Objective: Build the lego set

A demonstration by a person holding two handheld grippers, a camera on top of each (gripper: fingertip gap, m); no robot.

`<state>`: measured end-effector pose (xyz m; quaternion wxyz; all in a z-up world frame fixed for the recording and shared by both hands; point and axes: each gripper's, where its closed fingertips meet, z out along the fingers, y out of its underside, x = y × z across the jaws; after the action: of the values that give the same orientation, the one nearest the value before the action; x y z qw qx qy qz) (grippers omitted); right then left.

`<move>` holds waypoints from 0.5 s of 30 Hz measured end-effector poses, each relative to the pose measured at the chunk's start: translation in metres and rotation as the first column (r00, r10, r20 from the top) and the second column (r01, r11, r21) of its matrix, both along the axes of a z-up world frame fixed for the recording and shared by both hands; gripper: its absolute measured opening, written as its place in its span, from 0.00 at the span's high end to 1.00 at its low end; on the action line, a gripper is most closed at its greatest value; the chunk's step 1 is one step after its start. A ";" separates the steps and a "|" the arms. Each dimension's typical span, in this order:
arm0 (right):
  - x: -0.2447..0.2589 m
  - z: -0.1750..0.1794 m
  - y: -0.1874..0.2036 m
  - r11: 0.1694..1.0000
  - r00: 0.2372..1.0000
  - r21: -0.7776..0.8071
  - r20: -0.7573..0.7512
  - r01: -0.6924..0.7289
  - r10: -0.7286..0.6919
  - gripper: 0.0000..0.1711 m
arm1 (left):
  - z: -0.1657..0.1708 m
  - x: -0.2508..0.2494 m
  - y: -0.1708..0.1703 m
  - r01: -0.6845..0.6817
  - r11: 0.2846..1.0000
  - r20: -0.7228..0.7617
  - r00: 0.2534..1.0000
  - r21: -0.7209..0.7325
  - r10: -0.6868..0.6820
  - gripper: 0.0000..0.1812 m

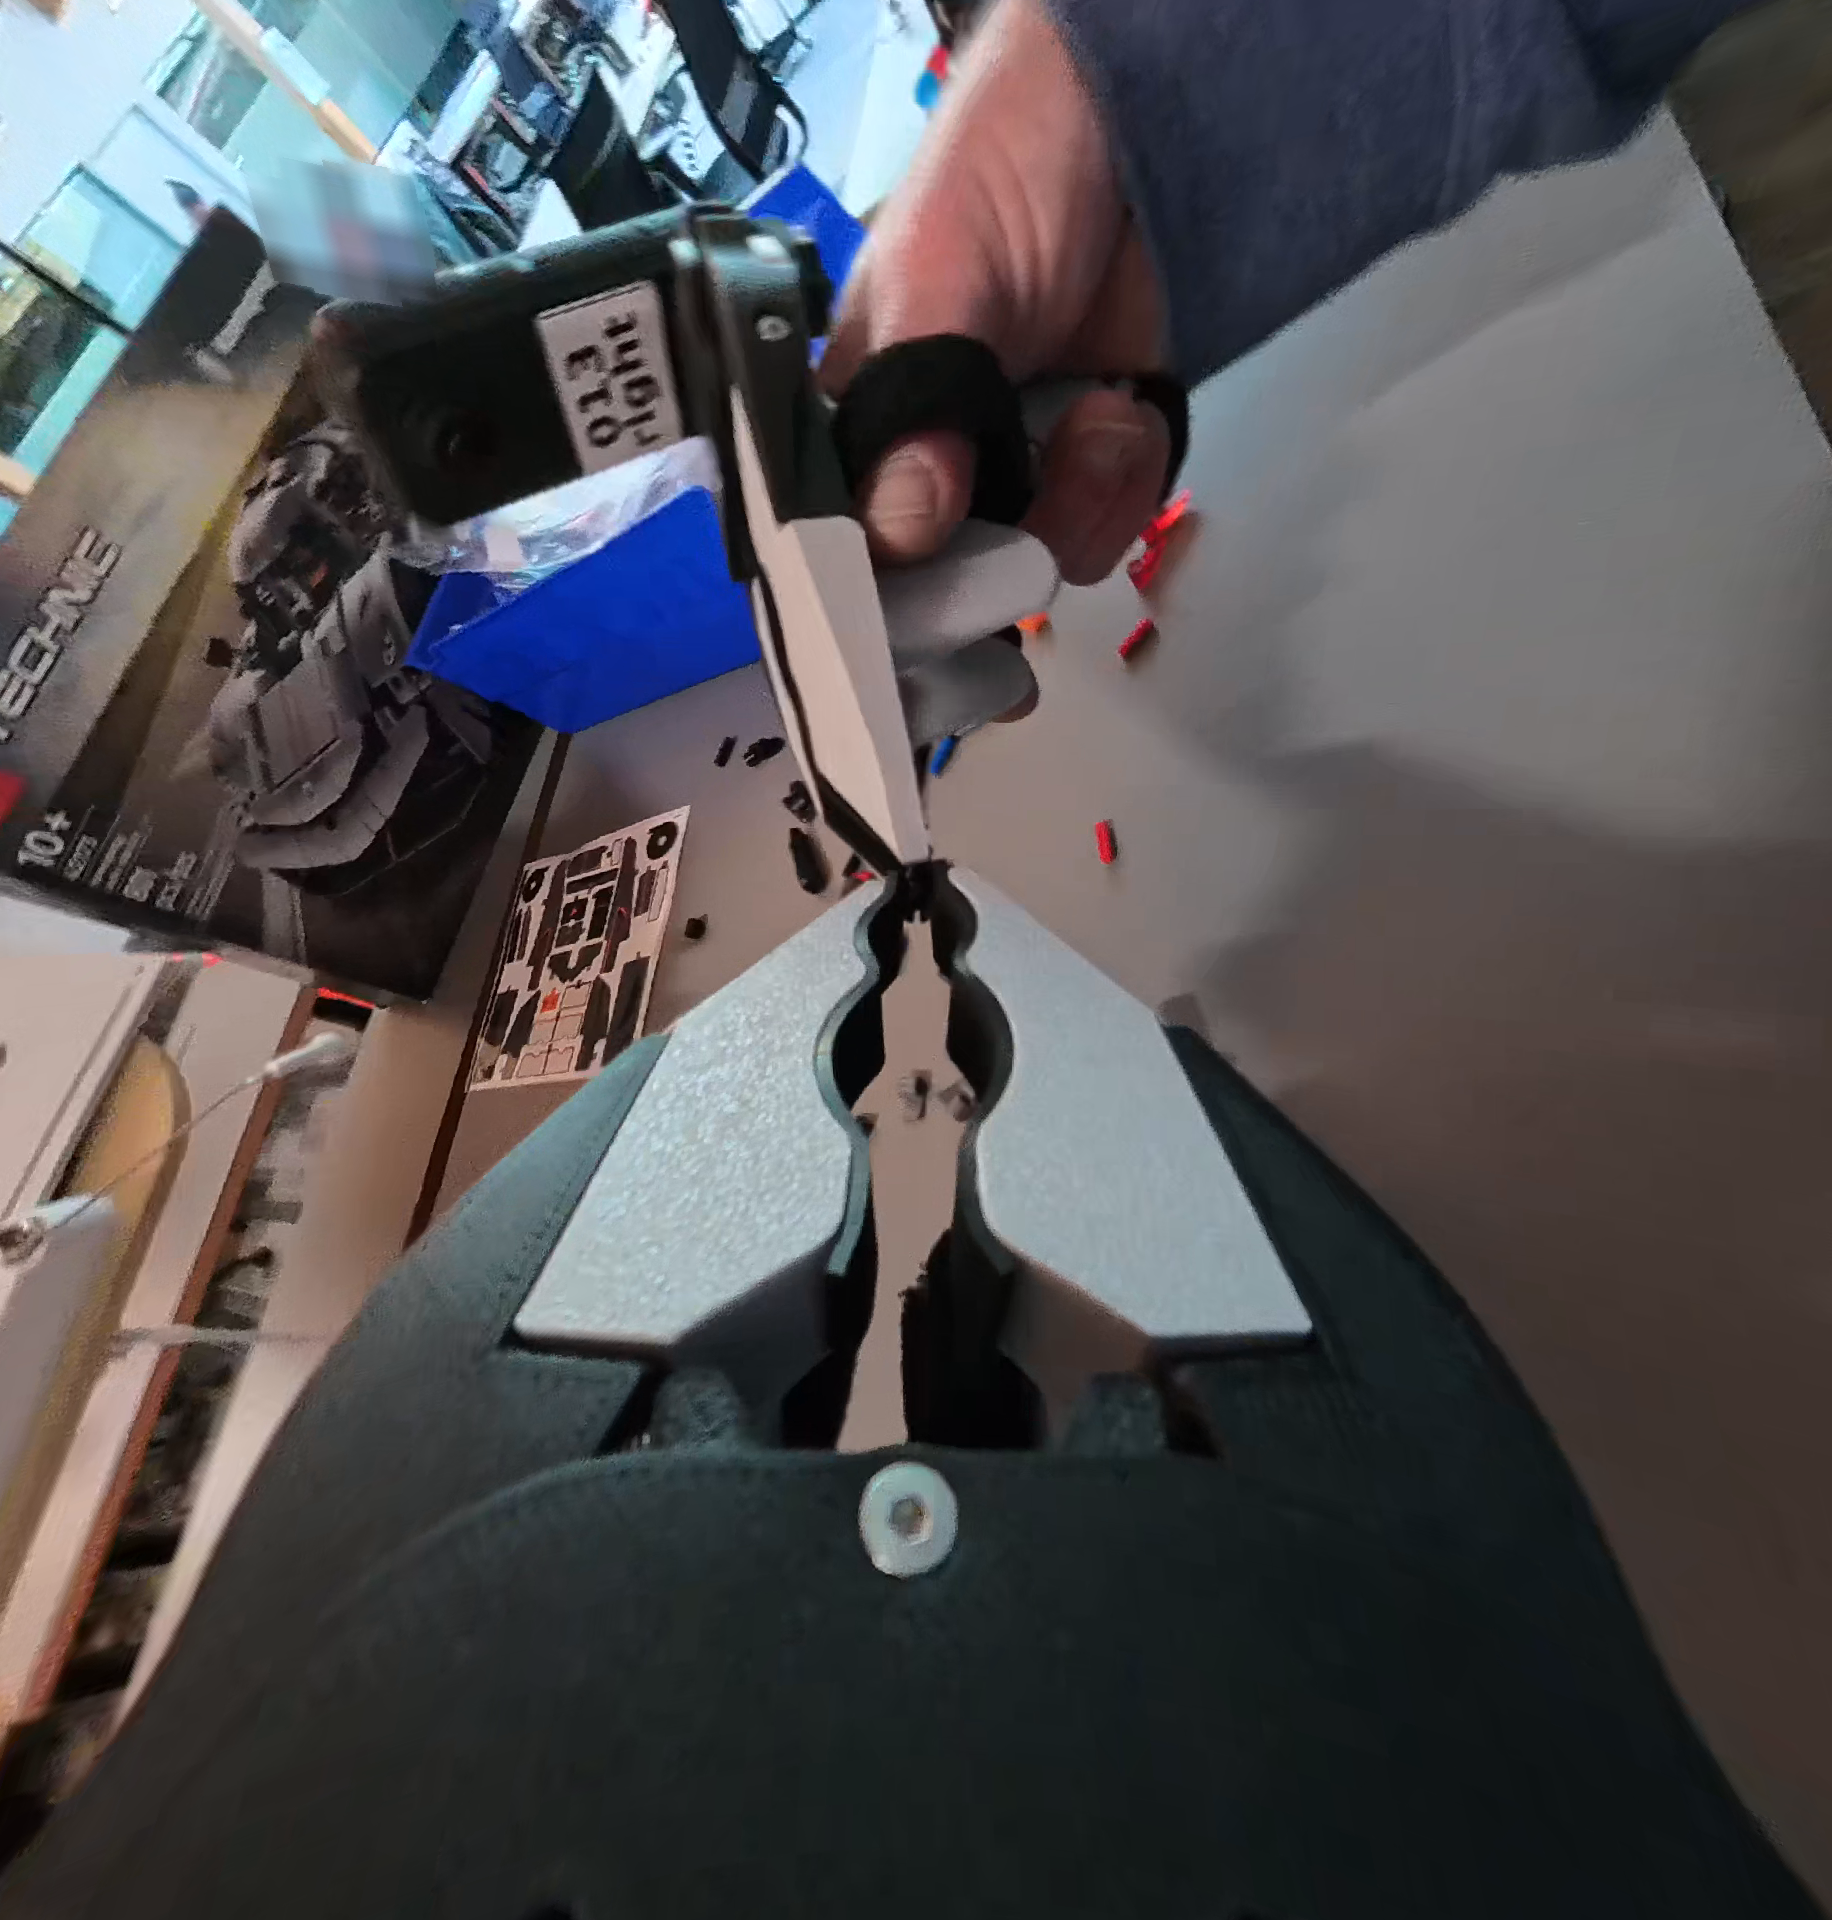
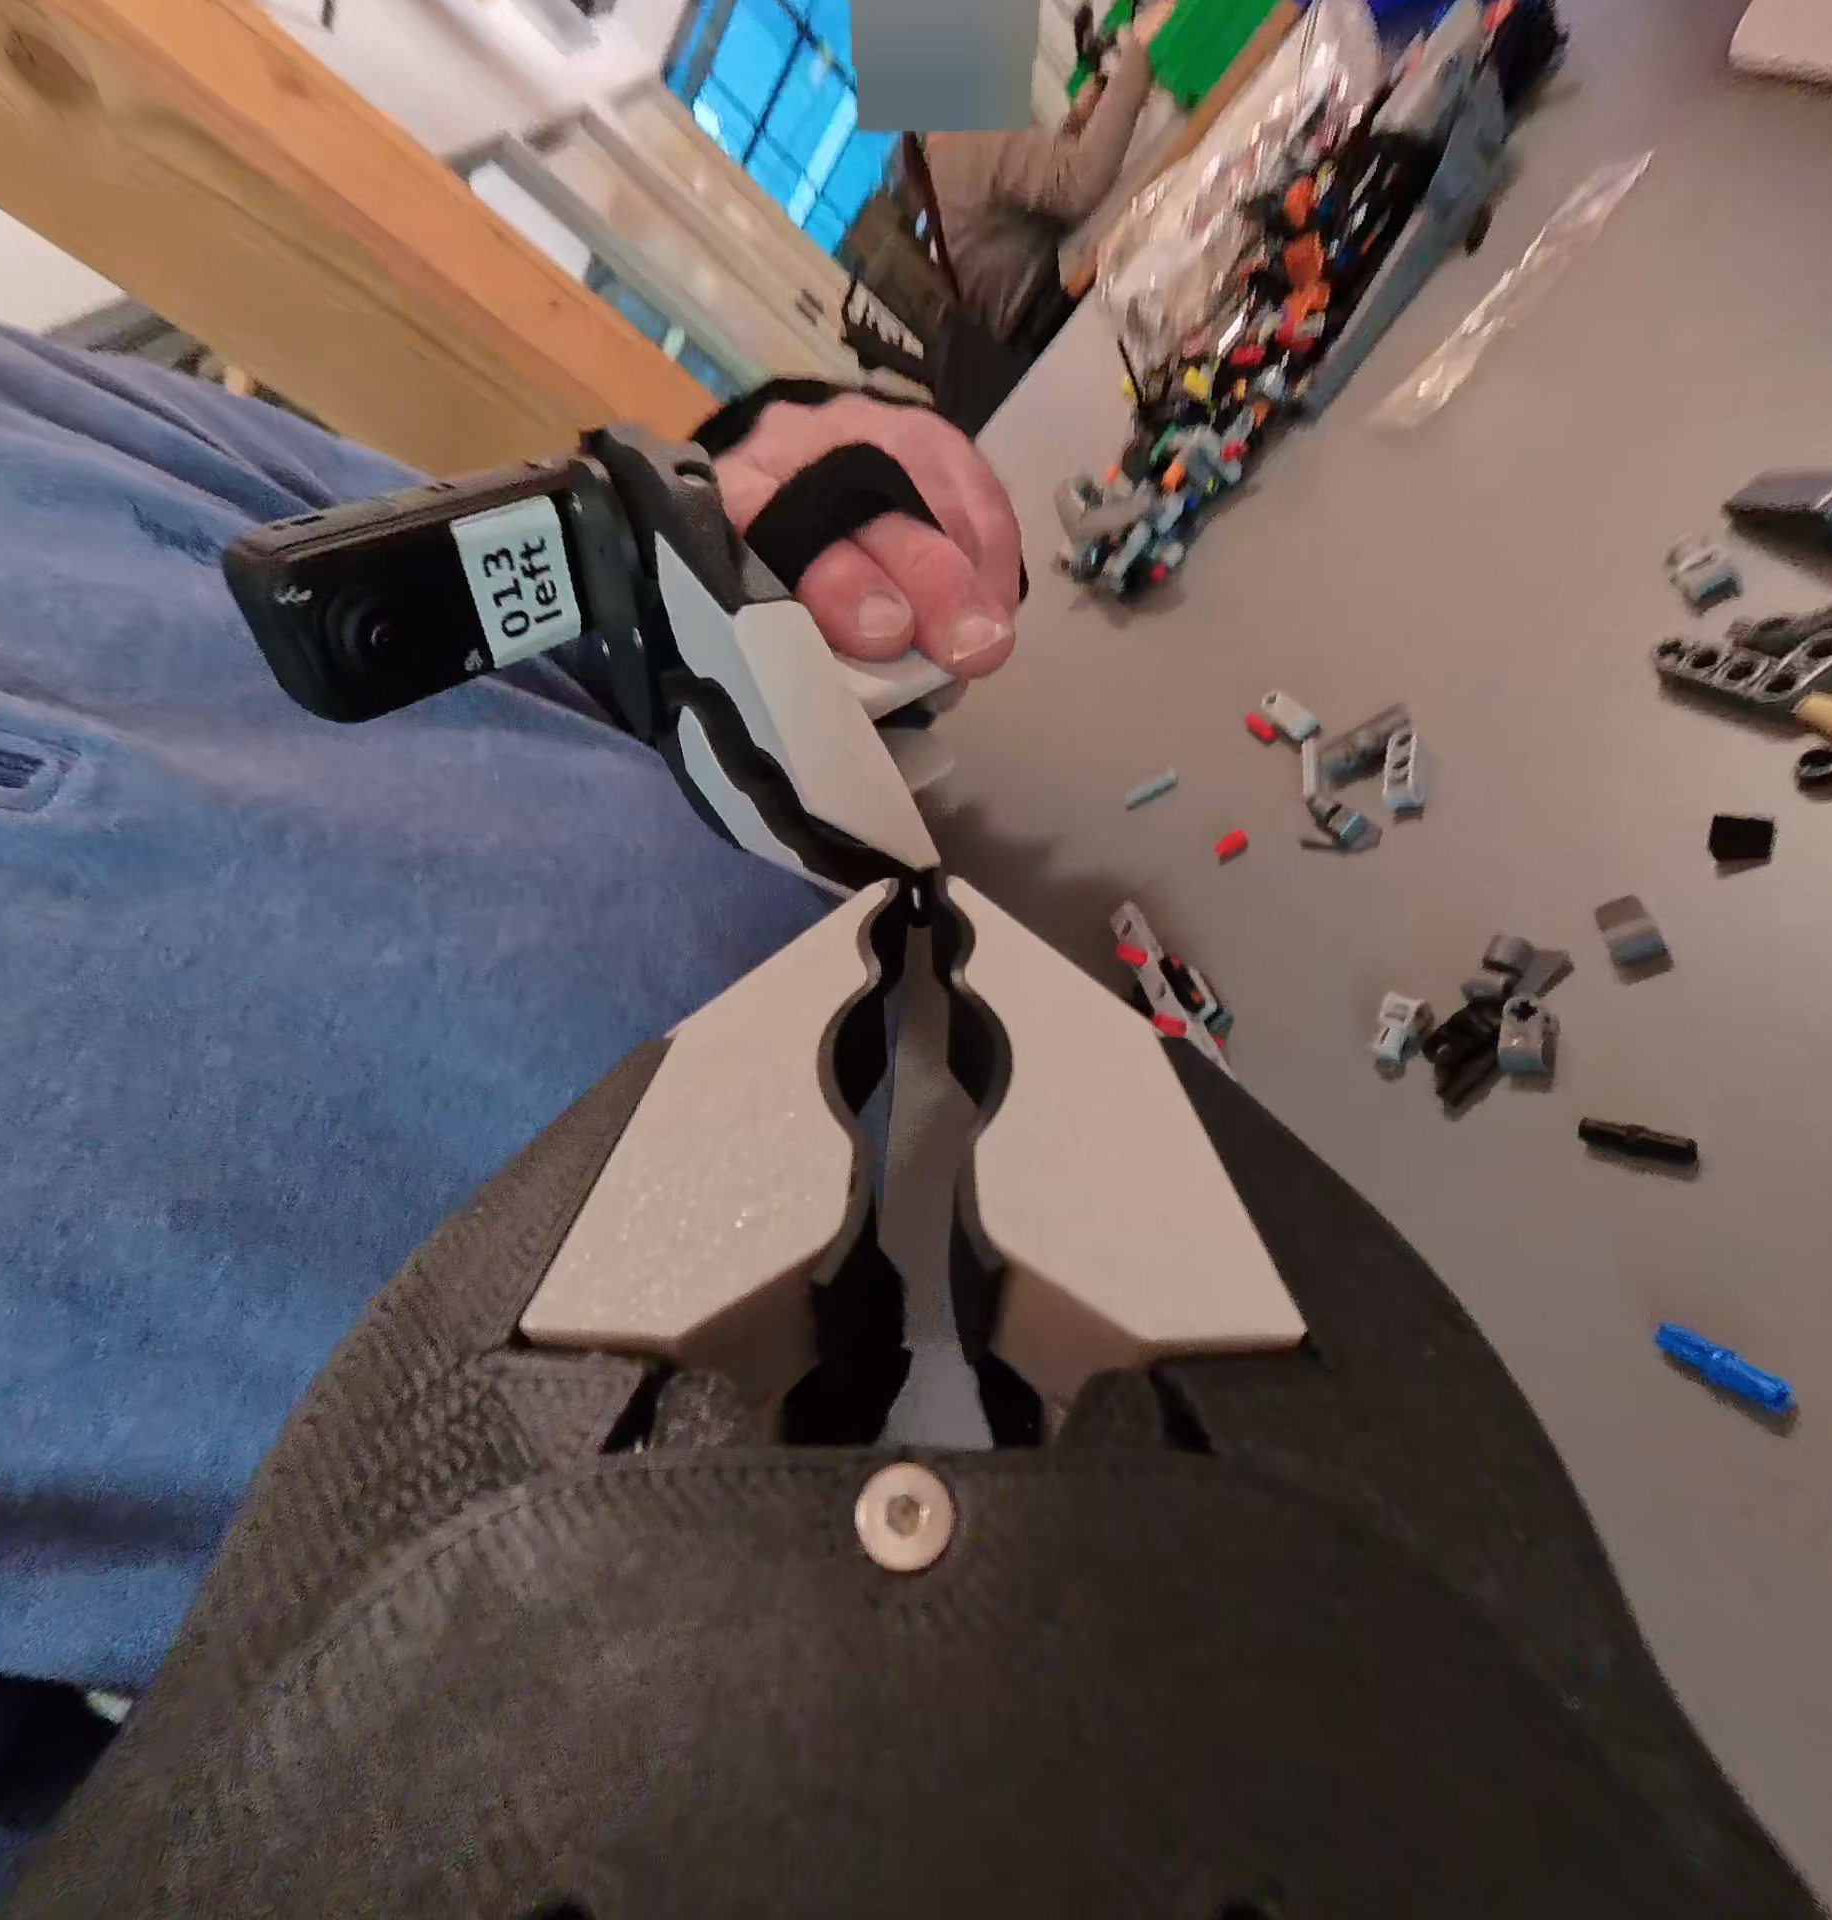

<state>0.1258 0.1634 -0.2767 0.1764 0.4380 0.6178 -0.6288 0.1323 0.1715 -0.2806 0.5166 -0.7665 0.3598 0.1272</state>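
A dark lego box point(image 1: 195, 665) was propped at the left of the grey table point(image 1: 1411, 935), with a blue bin point(image 1: 600, 613) beside it holding clear plastic bags, contents not really readable. A sticker sheet point(image 1: 579, 945) was laid flat just in front. In the right wrist view, a clear bag of mixed pieces point(image 2: 1244, 260) was slumped at the far edge.

Both claws were pinched nearly closed, tip to tip: a tiny black piece point(image 1: 917, 891) was gripped by the left gripper point(image 1: 917, 904) and the right gripper point(image 2: 920, 906) at once, held up over the table. Loose red pins point(image 1: 1140, 623) and a blue pin point(image 2: 1722, 1366) were scattered around. An office-like room with windows was blurred behind.
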 end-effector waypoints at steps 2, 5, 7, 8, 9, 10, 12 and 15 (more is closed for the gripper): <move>-0.007 0.009 0.006 0.996 0.996 -0.035 -0.042 0.080 -0.081 0.96 | 0.010 -0.006 0.002 -0.037 0.998 0.066 0.997 0.041 0.035 0.98; -0.010 0.015 0.010 0.983 0.984 -0.076 -0.053 0.168 -0.172 0.96 | 0.021 -0.012 0.004 -0.073 0.993 0.077 0.995 0.089 0.066 0.99; -0.009 0.019 0.008 0.974 0.980 -0.129 -0.040 0.187 -0.194 0.97 | 0.023 -0.013 0.004 -0.075 0.991 0.050 0.996 0.107 0.070 0.98; -0.009 0.023 0.008 0.968 0.979 -0.163 -0.034 0.193 -0.201 0.97 | 0.025 -0.013 0.005 -0.079 0.989 0.036 0.997 0.121 0.075 0.99; -0.010 0.027 0.009 0.958 0.974 -0.193 -0.033 0.212 -0.223 0.97 | 0.025 -0.013 0.005 -0.076 0.989 0.013 0.997 0.123 0.075 0.98; -0.010 0.027 0.008 0.954 0.974 -0.210 -0.025 0.213 -0.223 0.97 | 0.025 -0.012 0.006 -0.069 0.990 -0.006 0.998 0.127 0.070 0.98; -0.009 0.027 0.007 0.948 0.974 -0.236 -0.017 0.214 -0.224 0.98 | 0.027 -0.009 0.007 -0.058 0.989 -0.019 0.998 0.139 0.061 0.98; -0.009 0.028 0.007 0.935 0.971 -0.271 -0.005 0.227 -0.237 0.99 | 0.028 -0.009 0.009 -0.057 0.987 -0.070 0.995 0.153 0.068 0.99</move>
<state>0.1165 0.1708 -0.2489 0.1471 0.4678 0.4740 -0.7313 0.1236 0.1801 -0.2523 0.5549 -0.7308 0.3441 0.1990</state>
